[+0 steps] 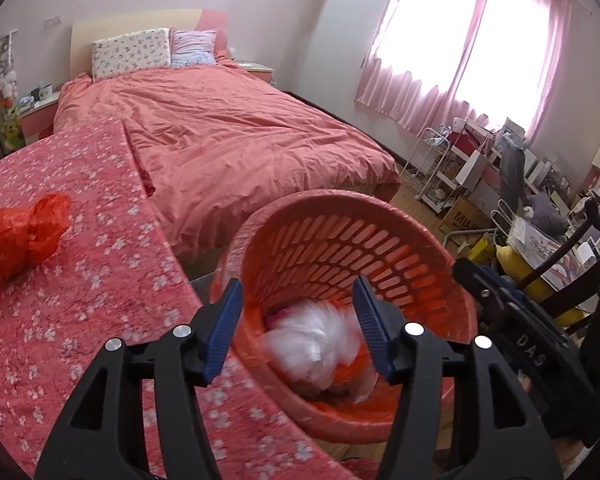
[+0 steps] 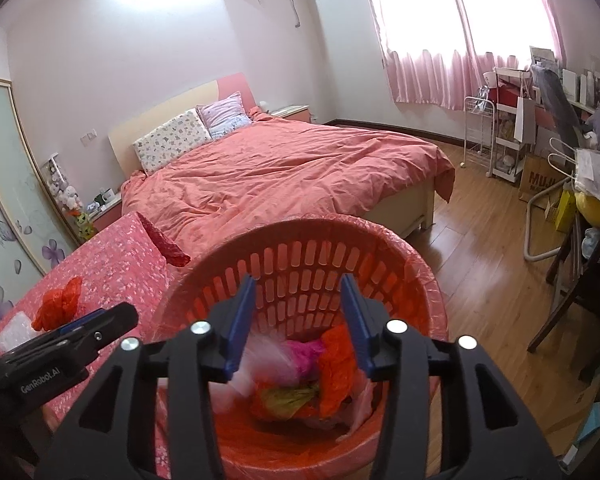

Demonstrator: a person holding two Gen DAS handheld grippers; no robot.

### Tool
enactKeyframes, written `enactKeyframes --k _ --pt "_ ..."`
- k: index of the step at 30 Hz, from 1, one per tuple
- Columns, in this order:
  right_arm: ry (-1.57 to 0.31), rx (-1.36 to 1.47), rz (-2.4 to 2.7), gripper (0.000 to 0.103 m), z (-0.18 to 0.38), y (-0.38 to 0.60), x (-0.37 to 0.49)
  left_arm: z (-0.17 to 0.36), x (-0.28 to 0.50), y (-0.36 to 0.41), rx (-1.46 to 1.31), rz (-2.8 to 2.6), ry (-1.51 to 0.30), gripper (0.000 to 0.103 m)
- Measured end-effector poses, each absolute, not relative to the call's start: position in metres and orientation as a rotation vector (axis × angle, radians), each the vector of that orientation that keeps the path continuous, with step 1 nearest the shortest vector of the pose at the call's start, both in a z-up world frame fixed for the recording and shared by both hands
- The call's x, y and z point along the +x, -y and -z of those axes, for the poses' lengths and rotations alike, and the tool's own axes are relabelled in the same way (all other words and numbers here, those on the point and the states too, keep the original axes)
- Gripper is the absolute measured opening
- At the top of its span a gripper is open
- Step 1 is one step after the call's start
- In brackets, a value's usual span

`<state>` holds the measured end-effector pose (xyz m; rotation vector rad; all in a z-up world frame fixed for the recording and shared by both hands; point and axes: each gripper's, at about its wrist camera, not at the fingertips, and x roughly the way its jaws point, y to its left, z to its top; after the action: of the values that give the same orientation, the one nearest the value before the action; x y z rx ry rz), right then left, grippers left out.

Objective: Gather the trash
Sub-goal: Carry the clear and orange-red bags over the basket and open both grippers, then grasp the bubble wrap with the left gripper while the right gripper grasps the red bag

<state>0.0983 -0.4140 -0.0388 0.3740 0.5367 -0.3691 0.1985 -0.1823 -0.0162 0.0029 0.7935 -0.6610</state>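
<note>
An orange slotted basket [image 1: 332,240] [image 2: 300,248] stands beside a table with a pink flowered cloth [image 1: 80,280] [image 2: 116,256]. Inside it lie crumpled bags: a blurred white one [image 1: 320,340], with pink, orange and olive ones [image 2: 300,376]. My left gripper [image 1: 298,320] is open and empty over the basket mouth. My right gripper [image 2: 298,320] is open and empty above the basket too. A crumpled orange plastic bag [image 1: 24,236] [image 2: 58,306] lies on the table, left of both grippers. The left gripper's body shows in the right view [image 2: 60,340].
A bed with a salmon cover [image 1: 228,128] [image 2: 284,168] lies beyond the basket. Shelves, boxes and a dark chair [image 2: 580,280] crowd the right wall. Wooden floor [image 2: 480,240] shows right of the basket. A clear wrapper [image 2: 14,330] lies on the table's left part.
</note>
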Motion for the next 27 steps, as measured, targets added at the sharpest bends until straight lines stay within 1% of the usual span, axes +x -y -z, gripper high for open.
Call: enactKeyframes --k 3,8,14,16,18,27 --pt "-0.538 0.359 0.376 0.050 0.037 0.411 0.097 0.015 0.199 0.168 0.008 0.627 -0.790 0.059" --pt "-0.546 0.330 0.362 0.051 0.033 0.397 0.100 0.010 0.195 0.138 0.032 0.546 -0.756 0.062" --pt "-0.561 0.301 0.298 0.051 0.029 0.364 0.109 0.003 0.200 0.079 0.002 0.425 -0.744 0.062" --pt "-0.566 0.288 0.270 0.051 0.027 0.350 0.113 0.000 0.201 0.053 -0.020 0.377 -0.740 0.063" --pt "-0.574 0.275 0.241 0.051 0.026 0.335 0.117 -0.003 0.203 0.031 -0.037 0.331 -0.736 0.066" --pt "-0.603 0.222 0.042 0.051 0.017 0.238 0.146 -0.014 0.206 -0.094 -0.134 0.083 -0.701 0.066"
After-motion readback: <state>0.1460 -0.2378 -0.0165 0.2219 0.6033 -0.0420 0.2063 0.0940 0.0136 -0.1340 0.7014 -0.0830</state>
